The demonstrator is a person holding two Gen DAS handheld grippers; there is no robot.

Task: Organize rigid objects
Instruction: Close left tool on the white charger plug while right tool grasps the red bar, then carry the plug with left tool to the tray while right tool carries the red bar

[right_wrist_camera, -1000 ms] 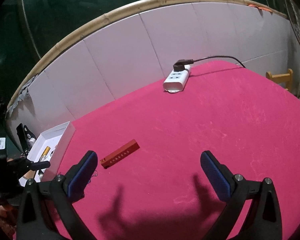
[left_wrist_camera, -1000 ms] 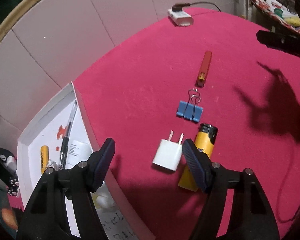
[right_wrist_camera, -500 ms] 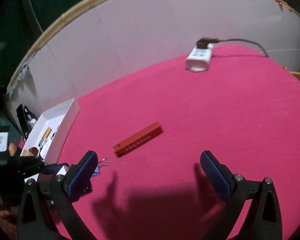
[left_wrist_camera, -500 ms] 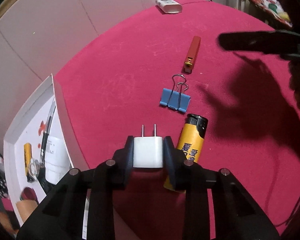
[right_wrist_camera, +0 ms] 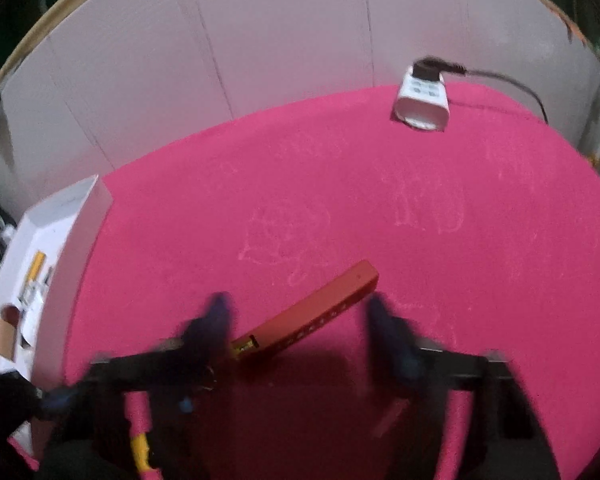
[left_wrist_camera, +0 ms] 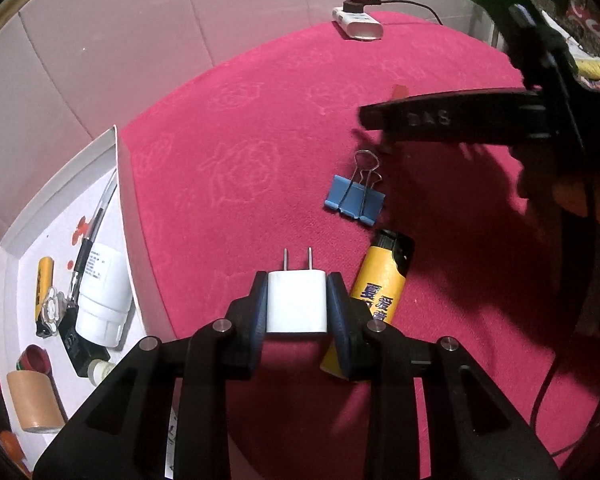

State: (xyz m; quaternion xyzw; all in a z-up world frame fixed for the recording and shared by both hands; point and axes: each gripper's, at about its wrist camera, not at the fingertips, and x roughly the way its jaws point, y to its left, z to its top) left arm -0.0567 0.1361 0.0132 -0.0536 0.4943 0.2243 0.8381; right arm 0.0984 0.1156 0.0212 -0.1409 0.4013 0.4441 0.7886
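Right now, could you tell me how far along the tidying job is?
Done: a battery, pen and white bottle lie in the white box. In hand: the left gripper clamps the white charger; the right gripper's jaws are closing around the red bar. Left: binder clip, lighter.

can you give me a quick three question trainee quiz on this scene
1. True or false: the left tool is shut on the white two-prong plug adapter.
2. Which lies nearest the yellow plastic lighter: A) blue metal binder clip, B) white power strip, C) white cardboard box?
3. What lies between the closing jaws of the right tool?

Key: 1 true. 2 A. 3 the long red plastic bar, not yet gripped.
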